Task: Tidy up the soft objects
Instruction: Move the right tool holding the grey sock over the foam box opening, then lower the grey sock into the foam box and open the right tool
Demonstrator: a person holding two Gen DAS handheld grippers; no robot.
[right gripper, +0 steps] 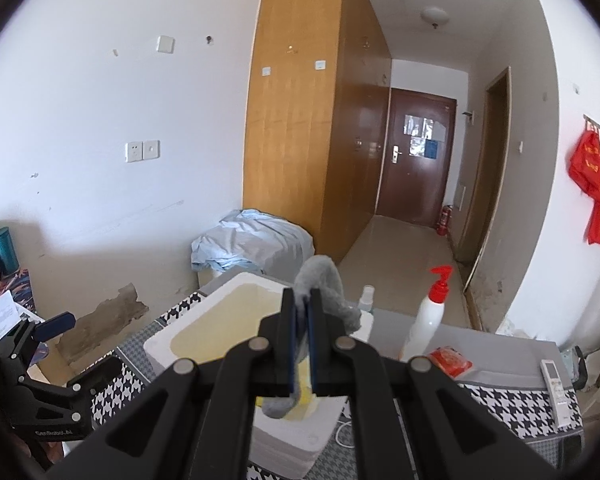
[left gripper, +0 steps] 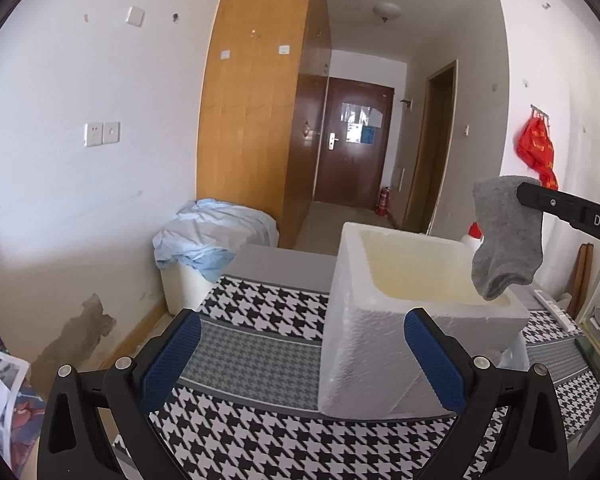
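So the right gripper (right gripper: 303,312) is clamped tight on a grey sock (left gripper: 504,236), pads pinching it near the top with a bit of the cuff bunched up above the jaws. The sock hangs down from there, long axis pretty much vertical, toe end lowest. It's up in the air, dangling just over the right-hand rim of the white foam box (left gripper: 364,320), toe roughly level with the rim and not touching anything as far as I can tell. From the right wrist view the box opening sits below and slightly left of the jaws, so my guess is the drop needs a small nudge toward the box's middle before letting go, otherwise the toe could catch the rim and flop outside.

The left gripper (left gripper: 302,360) is spread wide with nothing in it, hovering low near the box's near-left corner. It's clearly the farther one from the sock.

The box sits on a table with a houndstooth cloth (left gripper: 260,432). Along the table's far edge there's a white pump bottle (right gripper: 428,316) with a red top, a red packet (right gripper: 450,360), and a remote (right gripper: 554,392) toward the right edge.
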